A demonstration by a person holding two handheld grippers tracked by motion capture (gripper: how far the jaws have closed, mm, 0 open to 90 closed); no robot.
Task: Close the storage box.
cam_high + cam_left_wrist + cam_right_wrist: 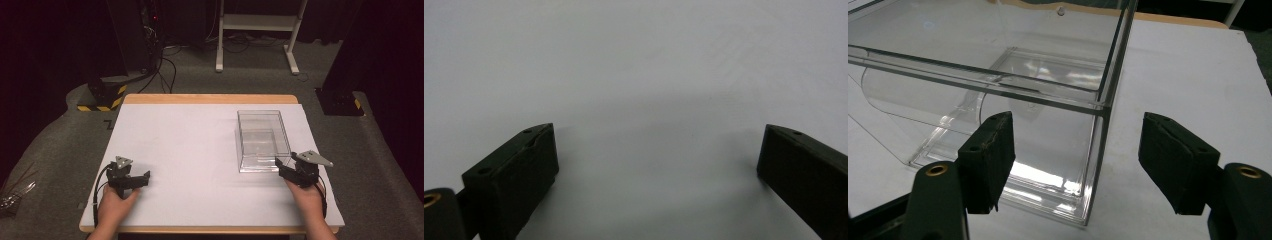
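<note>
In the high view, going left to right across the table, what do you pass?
Left gripper, held open over the white table → clear plastic box → right gripper, open at the box's near right corner.

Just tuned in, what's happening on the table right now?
A person holds a gripper in each hand over a white table. The right gripper, jaws open, is lined up on the near right corner of a clear box but isn't gripping it. The left gripper is open above bare table.
</note>
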